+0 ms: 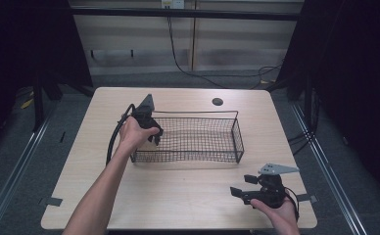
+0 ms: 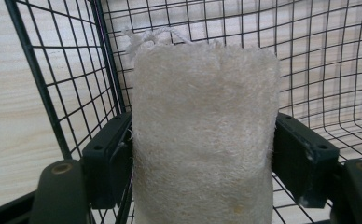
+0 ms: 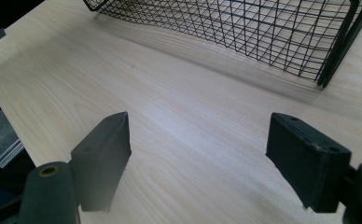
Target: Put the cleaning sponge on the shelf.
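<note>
Loofah point(image 2: 202, 135) in claw point(image 2: 202, 154), inside basket point(image 1: 238, 137)

The loofah pad point(image 2: 205, 135) looks like a pale, coarse fibre weave, fuzzy and matt, with a twisted white cotton-like string point(image 2: 146, 37) at its top edge. The basket point(image 1: 198, 139) is thin black wire mesh on a thicker wire frame, with a smooth, coated, faintly glossy look, and the table point(image 1: 178, 196) shows a light wood-grain surface, smooth with a soft satin sheen. The left gripper point(image 2: 202, 154) and right gripper point(image 3: 207, 158) have black jaws that look like matt hard plastic with flat, dull pads.
</note>
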The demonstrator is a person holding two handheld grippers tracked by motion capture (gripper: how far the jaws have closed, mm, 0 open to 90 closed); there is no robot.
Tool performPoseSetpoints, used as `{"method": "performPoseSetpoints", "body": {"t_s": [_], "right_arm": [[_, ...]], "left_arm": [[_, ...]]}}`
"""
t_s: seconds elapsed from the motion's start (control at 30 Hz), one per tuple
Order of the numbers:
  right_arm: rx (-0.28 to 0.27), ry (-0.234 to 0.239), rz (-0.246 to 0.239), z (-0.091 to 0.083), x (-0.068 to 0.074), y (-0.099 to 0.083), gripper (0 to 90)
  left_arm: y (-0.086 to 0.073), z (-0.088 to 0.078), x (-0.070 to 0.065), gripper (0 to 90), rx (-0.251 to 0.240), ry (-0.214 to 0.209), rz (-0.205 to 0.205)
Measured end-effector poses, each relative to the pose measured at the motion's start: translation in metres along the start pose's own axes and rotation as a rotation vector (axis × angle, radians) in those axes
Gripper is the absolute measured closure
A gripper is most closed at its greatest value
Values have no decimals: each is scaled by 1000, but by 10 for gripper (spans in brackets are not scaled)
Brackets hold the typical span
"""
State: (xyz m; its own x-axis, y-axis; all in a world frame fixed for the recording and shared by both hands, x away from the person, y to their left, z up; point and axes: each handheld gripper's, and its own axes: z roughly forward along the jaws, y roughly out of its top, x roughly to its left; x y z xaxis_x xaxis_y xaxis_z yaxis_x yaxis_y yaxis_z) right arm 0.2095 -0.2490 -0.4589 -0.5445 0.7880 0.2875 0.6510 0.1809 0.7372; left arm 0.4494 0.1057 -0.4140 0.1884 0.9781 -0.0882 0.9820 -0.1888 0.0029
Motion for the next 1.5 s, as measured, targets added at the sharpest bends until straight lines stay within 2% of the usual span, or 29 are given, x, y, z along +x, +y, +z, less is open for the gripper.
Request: {"method": "performPoseSetpoints", "body": {"t_s": [0.17,0.27,0.43,0.63,0.7,0.8,0.83,0.9,1.0,1.1,1.4,1.5], "right_arm": [[3,0,0,1,0,0,220],[3,1,-3,1,0,0,220],[3,0,0,1,0,0,219],[3,-1,4,1,0,0,217],[2,-2,5,1,0,0,216],[3,-1,6,1,0,0,216],[2,-1,6,1,0,0,216],[3,0,6,1,0,0,216],[3,0,6,1,0,0,215],[2,1,6,0,0,0,215],[3,0,6,1,0,0,216],[3,1,4,1,0,0,215]], "left_arm": [[0,5,0,275,2,-11,7],[0,8,0,275,3,0,-3],[0,12,3,274,7,-8,-22],[1,15,6,273,23,-11,-25],[1,16,5,272,29,-17,-18],[1,17,6,270,24,-25,-39],[1,17,5,268,22,-31,-34],[1,17,4,265,30,-30,-16],[1,18,4,268,25,-11,-35],[1,19,3,258,27,-5,-27],[0,18,5,221,46,-38,-33],[0,16,6,223,31,-42,-41]]}}
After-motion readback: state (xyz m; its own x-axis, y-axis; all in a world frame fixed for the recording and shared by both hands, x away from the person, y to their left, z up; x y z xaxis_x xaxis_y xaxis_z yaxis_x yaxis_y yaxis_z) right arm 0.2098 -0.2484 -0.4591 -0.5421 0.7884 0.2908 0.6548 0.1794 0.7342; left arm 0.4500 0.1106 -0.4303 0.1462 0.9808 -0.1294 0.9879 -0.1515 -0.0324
